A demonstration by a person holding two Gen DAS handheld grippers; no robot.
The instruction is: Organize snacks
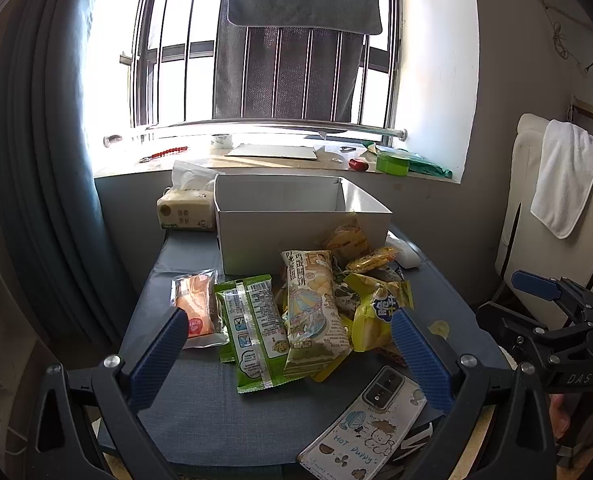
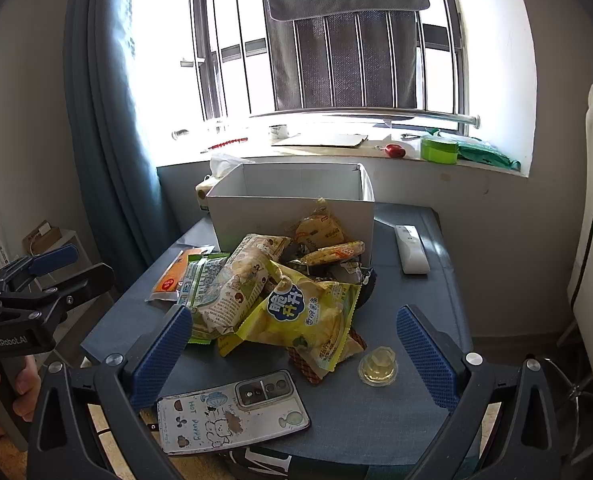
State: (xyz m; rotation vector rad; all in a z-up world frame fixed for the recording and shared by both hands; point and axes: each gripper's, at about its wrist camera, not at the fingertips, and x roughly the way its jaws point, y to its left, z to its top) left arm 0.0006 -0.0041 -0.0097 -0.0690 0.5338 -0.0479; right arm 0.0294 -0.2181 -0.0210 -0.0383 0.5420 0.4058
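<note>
A pile of snack packets lies on a small blue table in front of an open white box. In the left wrist view I see an orange packet, a green packet, a long beige packet and a yellow chip bag. The right wrist view shows the yellow chip bag, the beige packet, the box and a small jelly cup. My left gripper is open above the near side of the pile. My right gripper is open, also empty.
A phone in a cartoon case lies at the table's near edge, also seen in the right wrist view. A white remote lies right of the box. A tissue pack stands left of the box. The window sill behind holds a green container.
</note>
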